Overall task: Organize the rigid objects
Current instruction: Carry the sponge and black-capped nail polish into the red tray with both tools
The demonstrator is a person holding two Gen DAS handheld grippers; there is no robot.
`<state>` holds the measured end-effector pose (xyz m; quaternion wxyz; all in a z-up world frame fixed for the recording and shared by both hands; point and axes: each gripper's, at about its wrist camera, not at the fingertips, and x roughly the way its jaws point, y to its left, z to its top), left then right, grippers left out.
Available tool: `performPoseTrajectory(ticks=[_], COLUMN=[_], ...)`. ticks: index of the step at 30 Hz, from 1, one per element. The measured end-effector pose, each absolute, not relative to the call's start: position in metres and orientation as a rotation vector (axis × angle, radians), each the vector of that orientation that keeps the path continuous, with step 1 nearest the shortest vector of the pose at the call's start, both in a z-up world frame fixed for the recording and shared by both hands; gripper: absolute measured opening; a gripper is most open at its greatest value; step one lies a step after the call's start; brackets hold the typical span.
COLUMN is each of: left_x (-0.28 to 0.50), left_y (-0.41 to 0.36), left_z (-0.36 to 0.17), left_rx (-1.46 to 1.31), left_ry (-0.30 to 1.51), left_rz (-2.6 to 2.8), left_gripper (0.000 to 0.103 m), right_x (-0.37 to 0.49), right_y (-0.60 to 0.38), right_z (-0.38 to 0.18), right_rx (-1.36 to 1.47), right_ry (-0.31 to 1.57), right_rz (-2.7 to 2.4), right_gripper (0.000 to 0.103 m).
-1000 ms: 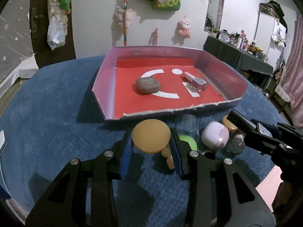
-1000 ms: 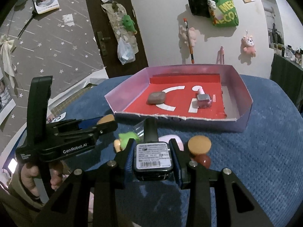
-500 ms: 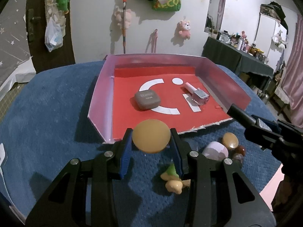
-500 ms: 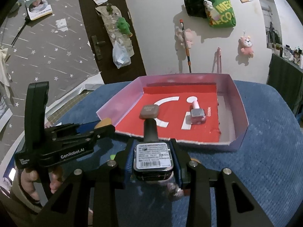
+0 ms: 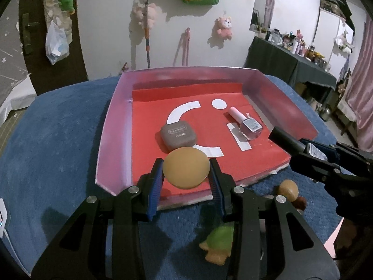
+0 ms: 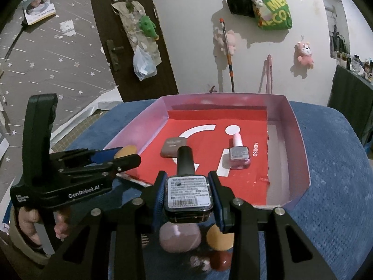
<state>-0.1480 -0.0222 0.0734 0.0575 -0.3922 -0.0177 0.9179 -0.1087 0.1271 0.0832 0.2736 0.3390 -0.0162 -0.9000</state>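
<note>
My left gripper (image 5: 186, 166) is shut on a flat orange round disc (image 5: 186, 169), held over the near edge of the red-floored tray (image 5: 109, 126). My right gripper (image 6: 187, 186) is shut on a dark bottle (image 6: 188, 192) with a barcode label and a black cap, above the tray's front wall (image 6: 300, 144). Inside the tray lie a brown eye-shadow case (image 5: 178, 135) and a clear nail-polish bottle (image 5: 248, 126) with a pink cap. The left wrist view shows the right gripper (image 5: 326, 161) at the right. The left gripper (image 6: 121, 157) appears at the left of the right wrist view.
The tray sits on a blue cloth (image 5: 51, 140). In front of it lie a green toy (image 5: 219, 240), a pink egg-shaped case (image 6: 179, 236), an orange round piece (image 6: 220, 236) and a red-brown ball (image 6: 221, 260). A hand (image 6: 28, 219) grips the left tool.
Both grippers have moved forward and slightly up toward the tray, carrying the orange disc and the dark bottle. The loose items on the cloth now lie beneath and behind the fingers.
</note>
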Motion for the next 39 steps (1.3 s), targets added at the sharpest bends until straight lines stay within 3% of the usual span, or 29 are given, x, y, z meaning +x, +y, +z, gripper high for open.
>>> performPoseTrajectory(ticks=[17,39], left_x=[-0.200,-0.234], left_y=[-0.016,-0.020], left_z=[0.038,0.024], left_rx=[-1.395,-1.420], left_ry=[-0.062,-0.092], left_rz=[2.609,2.621], left_gripper=[0.036,0.036], right_x=[-0.175,-0.218], right_y=[0.116,0.114], right_z=[0.046,0.026], right_rx=[1.135,1.236], right_ry=[-0.055,-0.043], right_rz=[-2.364,-2.412], right_gripper=[0.038,0.038])
